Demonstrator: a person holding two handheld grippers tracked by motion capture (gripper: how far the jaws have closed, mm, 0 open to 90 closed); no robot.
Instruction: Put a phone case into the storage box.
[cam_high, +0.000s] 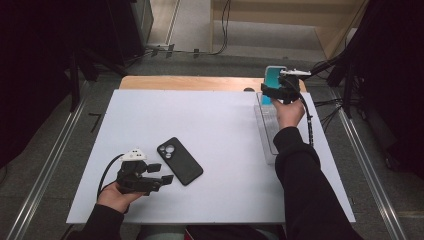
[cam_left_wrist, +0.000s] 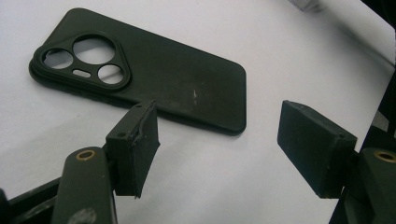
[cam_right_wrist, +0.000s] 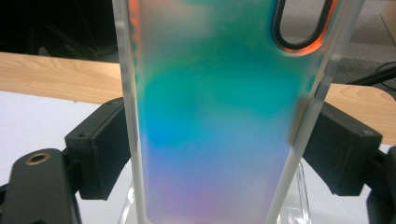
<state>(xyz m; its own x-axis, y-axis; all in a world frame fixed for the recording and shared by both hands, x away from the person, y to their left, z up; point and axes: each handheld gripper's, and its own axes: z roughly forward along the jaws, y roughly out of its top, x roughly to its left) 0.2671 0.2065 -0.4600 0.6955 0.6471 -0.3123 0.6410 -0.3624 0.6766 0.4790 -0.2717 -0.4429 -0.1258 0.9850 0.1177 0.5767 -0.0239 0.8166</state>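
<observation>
A black phone case (cam_high: 180, 160) lies flat on the white table top, camera cut-outs toward the far left; it shows again as the black case (cam_left_wrist: 154, 79). My left gripper (cam_high: 161, 173) rests just in front of it near the table's front left, jaws open with nothing between them (cam_left_wrist: 217, 149). At the far right my right gripper (cam_high: 274, 91) is shut on a translucent teal-to-purple phone case (cam_high: 274, 80), held upright. In the right gripper view the pads press both long edges of that iridescent case (cam_right_wrist: 215, 121), above a clear plastic stand (cam_right_wrist: 294, 210).
A clear acrylic rack (cam_high: 267, 127) runs along the table's right side under the right hand. The wooden table edge (cam_high: 190, 82) shows behind the white board (cam_high: 210, 115). Cables and dark stands crowd the floor at the back right.
</observation>
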